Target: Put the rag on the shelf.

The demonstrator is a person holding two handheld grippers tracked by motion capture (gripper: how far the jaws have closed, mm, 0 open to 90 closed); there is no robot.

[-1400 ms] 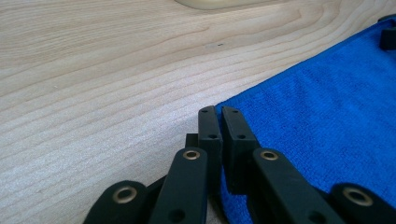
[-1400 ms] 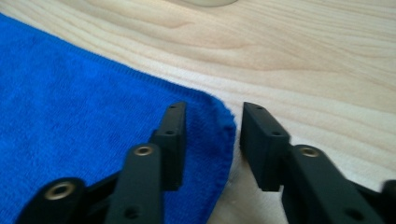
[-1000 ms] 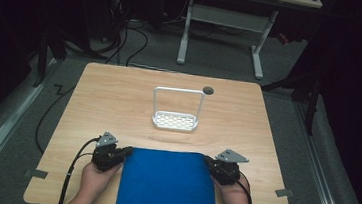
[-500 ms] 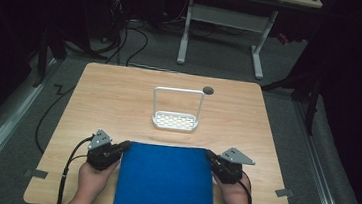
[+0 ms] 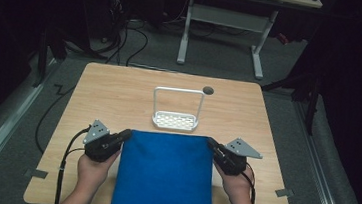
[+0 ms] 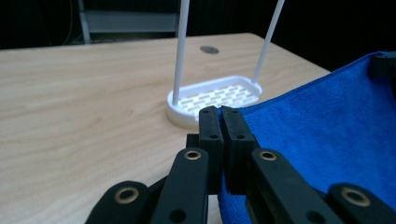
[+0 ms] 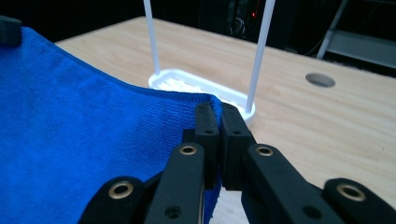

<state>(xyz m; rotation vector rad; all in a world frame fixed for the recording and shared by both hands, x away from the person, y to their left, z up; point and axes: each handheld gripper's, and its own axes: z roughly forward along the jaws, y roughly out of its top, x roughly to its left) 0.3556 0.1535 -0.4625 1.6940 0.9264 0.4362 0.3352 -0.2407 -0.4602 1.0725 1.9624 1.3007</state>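
A blue cloth (image 5: 164,173) is held up flat between 2 grippers near the front edge of the table (image 5: 119,96). The left gripper (image 5: 124,136) has its jaws pinched tight on the far left corner of the cloth, and the right gripper (image 5: 211,143) has its jaws pinched tight on the far right corner. A hand (image 5: 93,169) holds the left gripper and another hand (image 5: 237,184) holds the right one. The cloth stretches straight between the 2 corners, and its near part hangs down past the front edge of the table. A white rack (image 5: 175,116) stands in the middle of the table, just beyond the far edge of the cloth. It has a flat base with holes and a thin hoop that stands upright. In the left gripper view the closed jaws grip the cloth (image 6: 327,140) with the rack (image 6: 215,95) close behind. In the right gripper view the closed jaws hold the cloth (image 7: 79,135) too, and the rack (image 7: 205,88) stands right behind that corner. A small round hole (image 5: 208,90) sits in the table near its back edge.
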